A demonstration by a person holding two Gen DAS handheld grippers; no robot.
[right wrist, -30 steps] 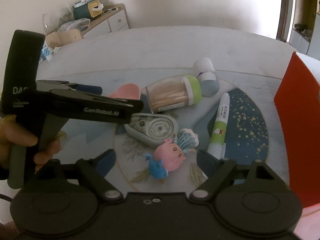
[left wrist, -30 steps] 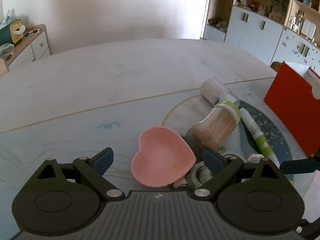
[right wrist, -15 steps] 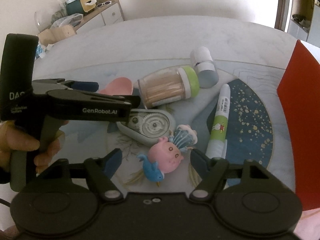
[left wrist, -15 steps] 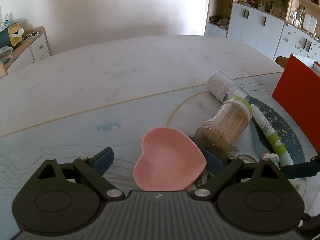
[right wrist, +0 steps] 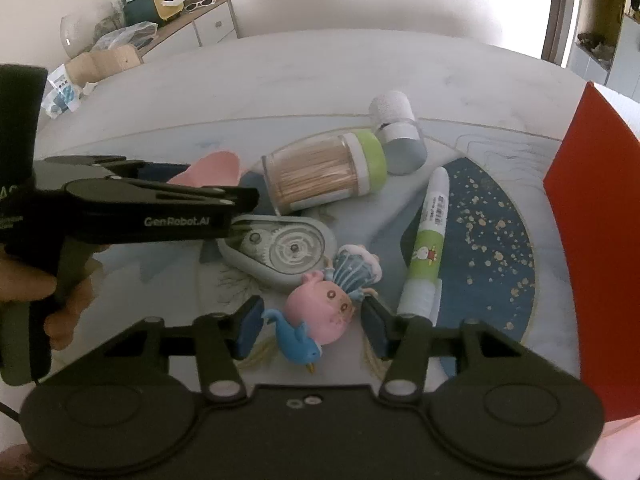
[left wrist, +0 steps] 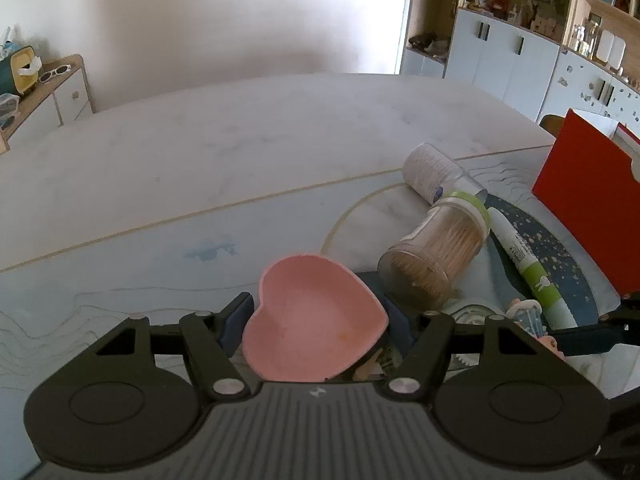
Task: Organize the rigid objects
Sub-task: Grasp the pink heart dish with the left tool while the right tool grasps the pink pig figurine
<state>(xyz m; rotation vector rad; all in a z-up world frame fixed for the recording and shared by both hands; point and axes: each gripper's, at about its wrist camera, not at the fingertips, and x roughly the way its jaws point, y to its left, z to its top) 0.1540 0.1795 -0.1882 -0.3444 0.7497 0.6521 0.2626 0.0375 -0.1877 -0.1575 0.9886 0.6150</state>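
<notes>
My left gripper (left wrist: 318, 322) is shut on a pink heart-shaped dish (left wrist: 314, 326), its pads against both sides; the dish (right wrist: 212, 170) also shows in the right wrist view behind the left gripper (right wrist: 192, 184). My right gripper (right wrist: 312, 326) stands narrowly open around a pink pig toy (right wrist: 326, 312) with a blue bird toy (right wrist: 298, 342) beside it; I cannot tell if the pads touch. A toothpick jar (right wrist: 324, 176) with a green lid lies on its side, also in the left wrist view (left wrist: 434, 252).
A grey correction tape dispenser (right wrist: 280, 250), a blue-and-white cupcake toy (right wrist: 356, 268), a green-and-white tube (right wrist: 428, 240) and a white bottle (right wrist: 398, 132) lie on the patterned mat (right wrist: 500, 256). A red box (right wrist: 596, 240) stands at the right. Cabinets (left wrist: 520, 56) line the far wall.
My left gripper closed onto the pink dish. My right gripper moved forward and narrowed around the pig toy.
</notes>
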